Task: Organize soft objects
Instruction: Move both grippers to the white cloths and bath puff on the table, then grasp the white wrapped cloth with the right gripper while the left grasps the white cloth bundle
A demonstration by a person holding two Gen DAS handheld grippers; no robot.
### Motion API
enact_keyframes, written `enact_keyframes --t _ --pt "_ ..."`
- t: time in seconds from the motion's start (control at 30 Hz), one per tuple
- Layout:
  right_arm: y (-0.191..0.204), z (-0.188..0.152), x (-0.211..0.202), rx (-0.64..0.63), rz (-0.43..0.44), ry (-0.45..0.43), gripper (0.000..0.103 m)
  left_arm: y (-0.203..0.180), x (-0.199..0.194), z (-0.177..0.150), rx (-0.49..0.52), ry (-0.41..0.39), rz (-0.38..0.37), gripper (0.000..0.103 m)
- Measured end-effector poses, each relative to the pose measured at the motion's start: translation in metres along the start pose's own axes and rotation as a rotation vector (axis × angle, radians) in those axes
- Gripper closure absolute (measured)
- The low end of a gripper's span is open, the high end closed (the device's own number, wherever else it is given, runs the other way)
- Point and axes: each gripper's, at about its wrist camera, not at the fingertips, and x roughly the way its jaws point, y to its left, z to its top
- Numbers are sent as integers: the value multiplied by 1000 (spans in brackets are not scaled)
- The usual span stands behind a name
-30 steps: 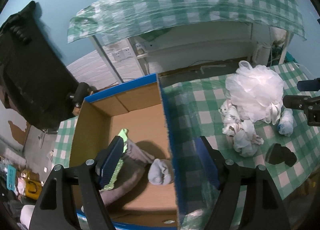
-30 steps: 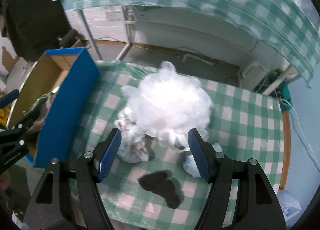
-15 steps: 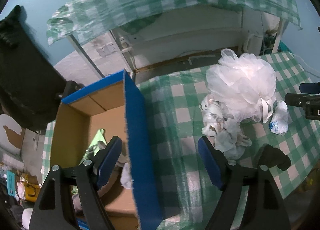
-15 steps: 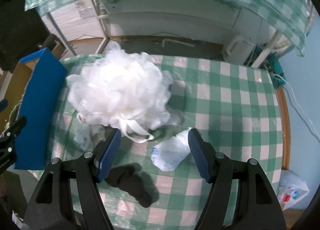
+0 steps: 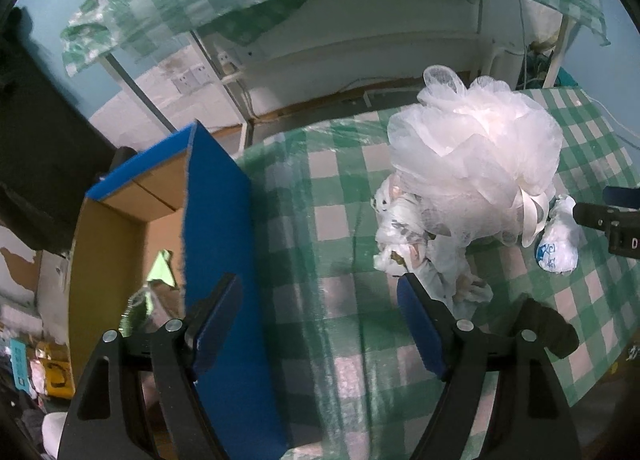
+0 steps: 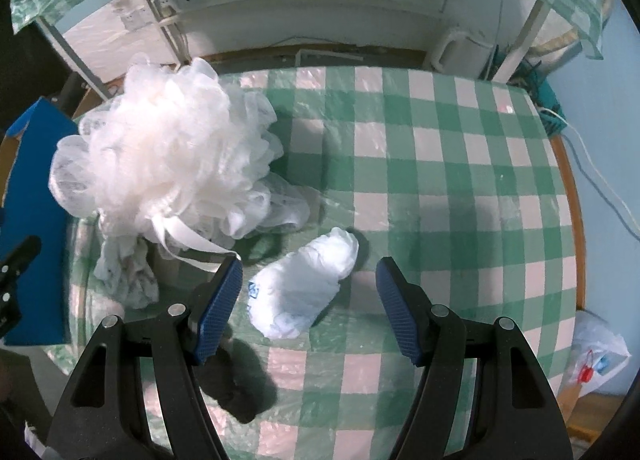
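White and crinkly, the small plastic bag [image 6: 306, 284] lies on the checked worktop [image 6: 460, 180] low in the centre of the right wrist frame, between the spread jaws of our right hand-held gripper [image 6: 308, 300], which stand apart on either side of it without pressing it. We judge this to be the next thing to go into the cardboard box [image 5: 224, 260] at the left of the left wrist frame.

Several things could spoil that. A ribbon from the mesh bath puff [image 6: 164, 152], upper left of the right wrist frame, trails right against the left pad; if we close here we may pinch the ribbon too and drag the puff along. Thin plastic also slips and collapses, so a shallow close could catch only a fold and let the bag drop on the way.

Our left hand-held gripper [image 5: 320, 320] is empty, jaws wide apart, straddling the blue box wall and bare cloth low in its frame. Coming down there, its left finger could knock the wall and shove the box. The crumpled white bags [image 5: 416, 256] lie just beside its right pad, and the dark sock [image 5: 548, 324] is lower right.
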Motion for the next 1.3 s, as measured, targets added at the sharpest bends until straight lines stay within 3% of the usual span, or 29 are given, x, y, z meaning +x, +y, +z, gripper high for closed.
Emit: enact_keyframes --t 0.2,0.77,0.83,0.93,1.1,1.3 --pt "-2 1 17 16 6 26 34 -5 19 4 -28 52 -12 22" --pt "7 -6 59 -33 -28 88 35 -20 36 14 -49 83 -77 20" --pt "8 -7 62 -36 -27 94 49 -25 38 16 -39 79 -78 17" --pt "9 -8 61 -42 -27 85 53 -30 40 20 -35 78 -89 17" --pt "18 -9 52 -76 -48 65 55 -38 44 23 -33 85 -120 17" --pt "18 -9 41 -67 -33 56 55 -53 59 28 15 97 -99 17"
